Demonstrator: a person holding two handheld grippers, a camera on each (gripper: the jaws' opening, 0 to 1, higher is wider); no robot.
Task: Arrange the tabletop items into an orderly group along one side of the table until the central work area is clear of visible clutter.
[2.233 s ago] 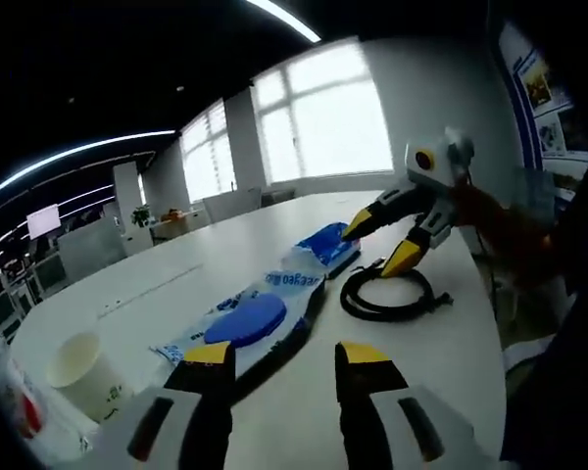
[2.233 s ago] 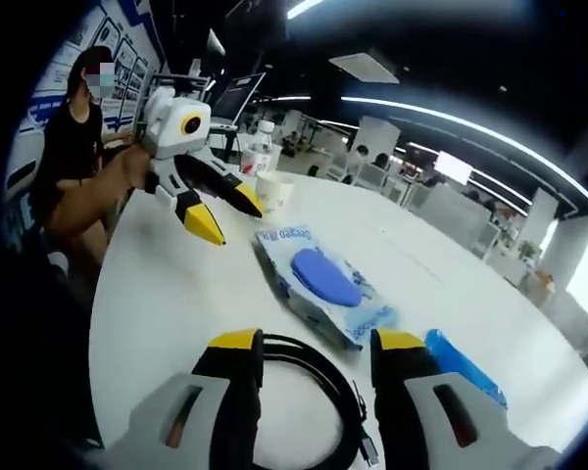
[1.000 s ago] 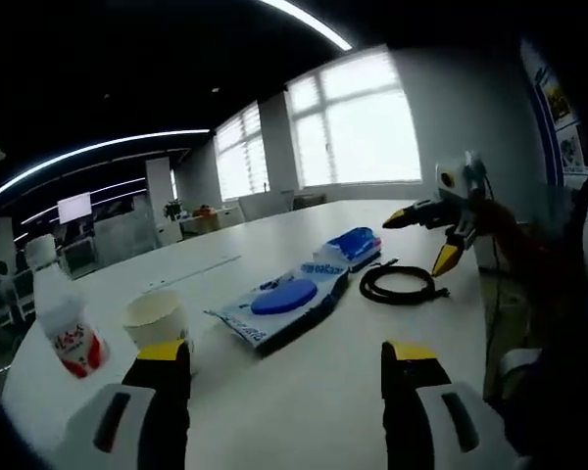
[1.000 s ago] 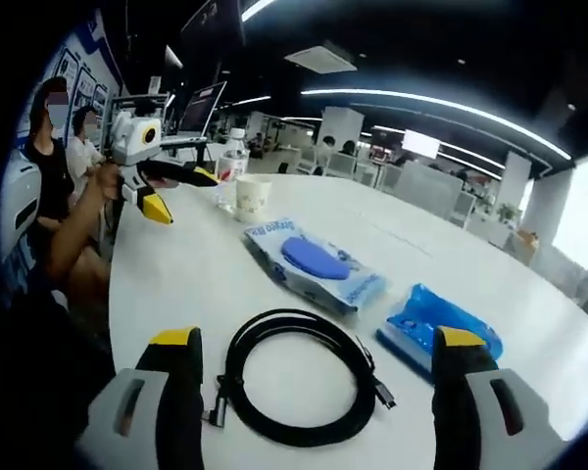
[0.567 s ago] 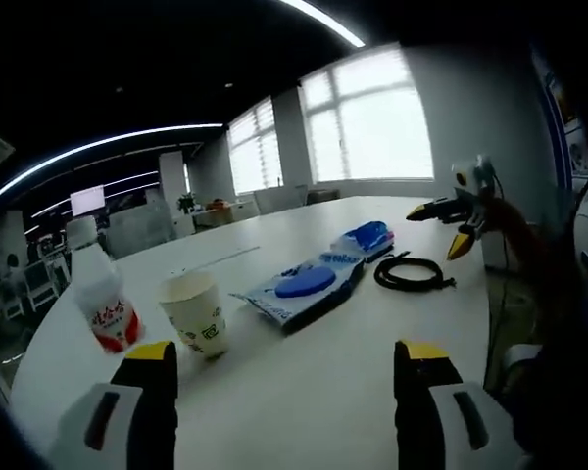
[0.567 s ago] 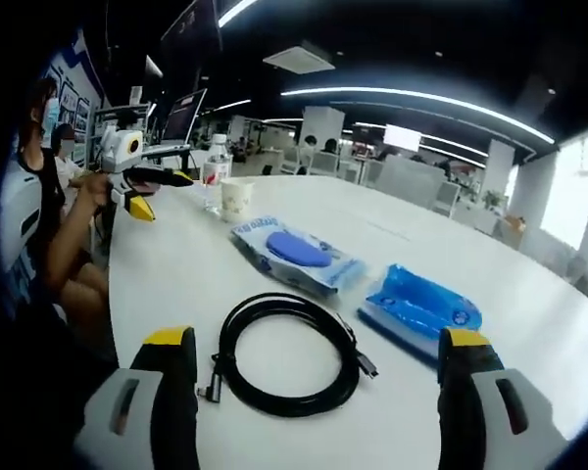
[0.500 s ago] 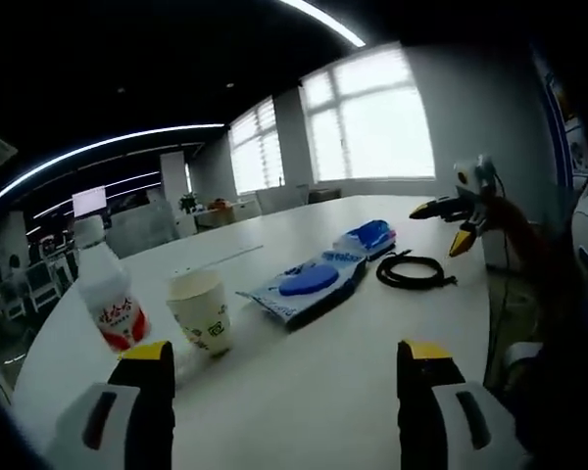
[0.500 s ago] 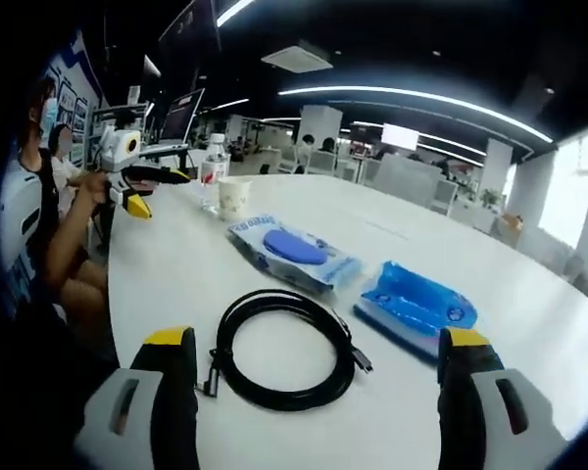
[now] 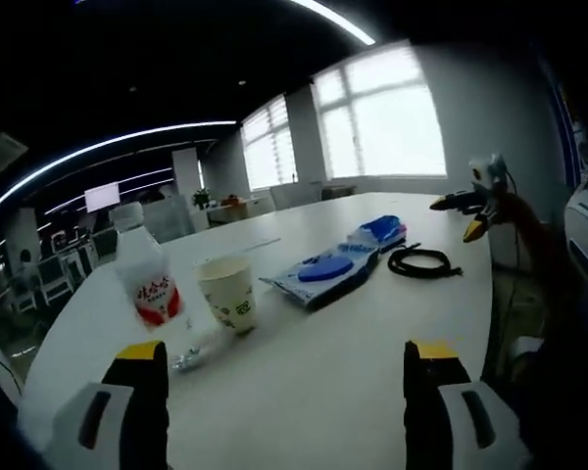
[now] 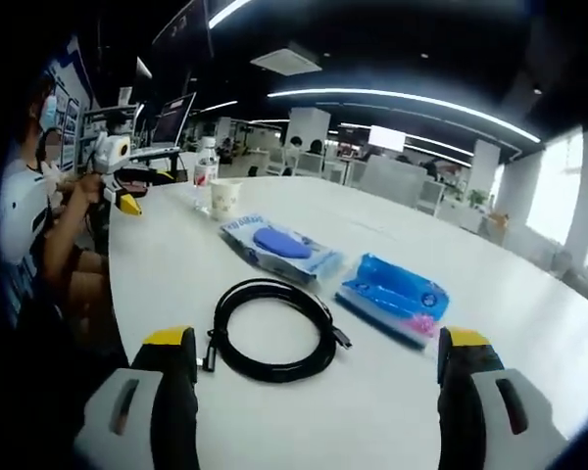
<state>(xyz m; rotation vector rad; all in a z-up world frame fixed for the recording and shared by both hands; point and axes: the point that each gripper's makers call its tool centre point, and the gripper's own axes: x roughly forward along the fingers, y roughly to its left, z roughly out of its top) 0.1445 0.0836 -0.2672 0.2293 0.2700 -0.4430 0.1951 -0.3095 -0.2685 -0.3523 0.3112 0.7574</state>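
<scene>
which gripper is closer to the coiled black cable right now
Right. The right gripper has the coiled black cable just ahead of its open jaws. The left gripper is at the table's far end, beyond the paper cup and bottle.

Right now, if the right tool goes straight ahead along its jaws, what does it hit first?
Probably the coiled black cable, lying on the table between the right tool's open jaws. The blue packet sits beyond, off to one side. Depth is uncertain.
</scene>
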